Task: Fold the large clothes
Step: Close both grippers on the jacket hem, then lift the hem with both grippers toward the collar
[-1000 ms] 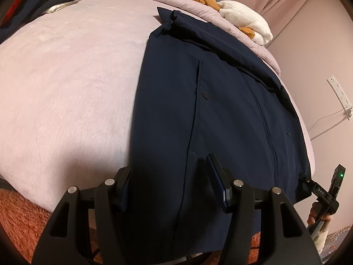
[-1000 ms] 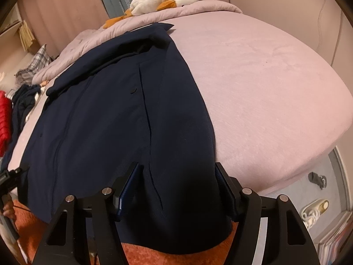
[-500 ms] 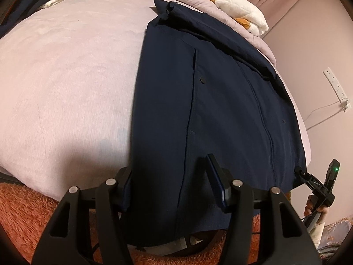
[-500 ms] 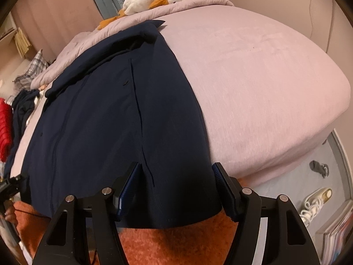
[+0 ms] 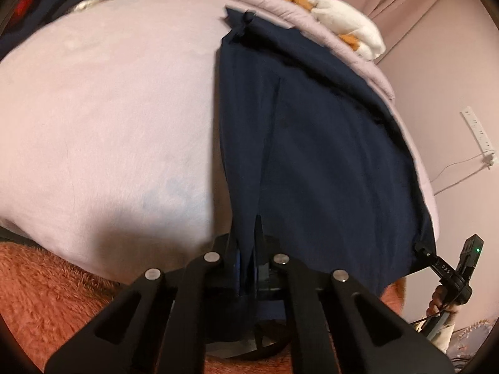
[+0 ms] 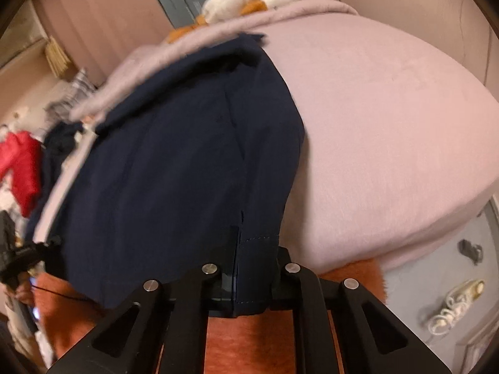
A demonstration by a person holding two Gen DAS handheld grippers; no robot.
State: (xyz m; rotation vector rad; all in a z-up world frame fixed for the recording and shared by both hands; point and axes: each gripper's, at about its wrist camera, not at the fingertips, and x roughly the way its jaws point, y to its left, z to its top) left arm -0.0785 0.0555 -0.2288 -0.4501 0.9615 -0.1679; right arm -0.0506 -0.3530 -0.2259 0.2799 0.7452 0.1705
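A large navy blue garment (image 5: 321, 155) with snap buttons lies lengthwise on a pink bed (image 5: 109, 109), its hem hanging over the near edge. My left gripper (image 5: 246, 268) is shut on the hem's left corner. My right gripper (image 6: 252, 277) is shut on the hem's other corner, and the garment (image 6: 187, 162) stretches away from it. The right gripper also shows at the far right of the left wrist view (image 5: 436, 258), pinching the hem. The left gripper shows at the left edge of the right wrist view (image 6: 34, 249).
An orange shaggy rug (image 5: 46, 293) lies below the bed's near edge. A white and orange plush toy (image 5: 349, 31) sits at the bed's head. Dark and red clothes (image 6: 18, 168) lie at one side. Shoes (image 6: 452, 305) lie on the grey floor. A power strip (image 5: 477, 134) hangs on the wall.
Both grippers were open around the hem and have closed on it. The hem has been drawn up and back from the bed's edge.
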